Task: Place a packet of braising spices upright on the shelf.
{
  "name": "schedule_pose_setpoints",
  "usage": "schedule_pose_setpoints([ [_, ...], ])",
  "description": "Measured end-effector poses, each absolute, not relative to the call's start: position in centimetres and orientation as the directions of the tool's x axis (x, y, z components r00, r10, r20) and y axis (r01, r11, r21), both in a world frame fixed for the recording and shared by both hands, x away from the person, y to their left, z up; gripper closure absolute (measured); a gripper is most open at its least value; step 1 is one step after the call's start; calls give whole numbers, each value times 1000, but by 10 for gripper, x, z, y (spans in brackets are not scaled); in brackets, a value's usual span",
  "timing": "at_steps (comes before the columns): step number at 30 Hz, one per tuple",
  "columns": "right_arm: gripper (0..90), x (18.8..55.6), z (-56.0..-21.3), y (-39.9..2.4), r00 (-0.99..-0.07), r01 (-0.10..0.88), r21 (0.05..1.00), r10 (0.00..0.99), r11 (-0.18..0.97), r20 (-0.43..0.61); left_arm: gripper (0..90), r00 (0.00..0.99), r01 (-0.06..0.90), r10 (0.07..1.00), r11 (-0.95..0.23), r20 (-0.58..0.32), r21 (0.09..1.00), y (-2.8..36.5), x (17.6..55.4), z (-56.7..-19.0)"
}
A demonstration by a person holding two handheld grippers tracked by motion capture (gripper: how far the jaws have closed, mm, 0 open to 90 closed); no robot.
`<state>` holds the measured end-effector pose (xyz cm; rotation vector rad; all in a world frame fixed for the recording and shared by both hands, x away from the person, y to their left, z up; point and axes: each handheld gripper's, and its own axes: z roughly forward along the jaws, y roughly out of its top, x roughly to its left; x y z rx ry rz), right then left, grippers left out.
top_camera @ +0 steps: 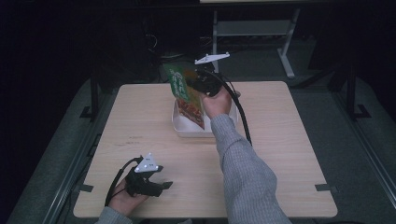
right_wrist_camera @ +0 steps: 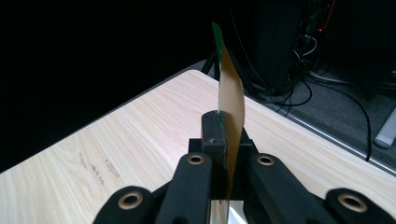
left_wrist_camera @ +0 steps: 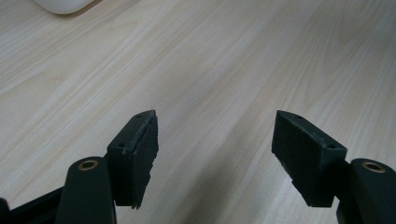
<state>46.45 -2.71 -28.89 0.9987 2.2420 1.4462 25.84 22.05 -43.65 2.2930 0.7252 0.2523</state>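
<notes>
Green packet [top_camera: 184, 95]: light, floppy; we pinch its edge.
Right gripper [right_wrist_camera: 223, 140]: clamped on it above white tray [top_camera: 182, 129].
Left gripper [left_wrist_camera: 215, 154]: spread, idle.

**Around the Work: Table, Floor and Frame**

A light wooden table [top_camera: 280, 154] stands on grey carpet [top_camera: 355, 140]. Beyond its far edge a pale metal frame [top_camera: 285, 42] rises in the dark. Black cables [right_wrist_camera: 299, 93] lie tangled on the floor off the table's corner.
</notes>
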Motion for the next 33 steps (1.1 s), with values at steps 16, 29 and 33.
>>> schedule_pose_setpoints([
  [16, 895, 463, -302, -27, -724, 381, 890, 680, 250, 119, 309, 825, 428, 565, -594, -26, 681, 220, 258, -436],
  [29, 892, 462, -312, -34, -730, 398, 878, 672, 267, 127, 308, 825, 429, 565, -595, -26, 680, 220, 258, -436],
  [33, 889, 461, -312, -37, -730, 410, 870, 670, 274, 133, 307, 825, 429, 564, -595, -26, 680, 219, 258, -436],
])
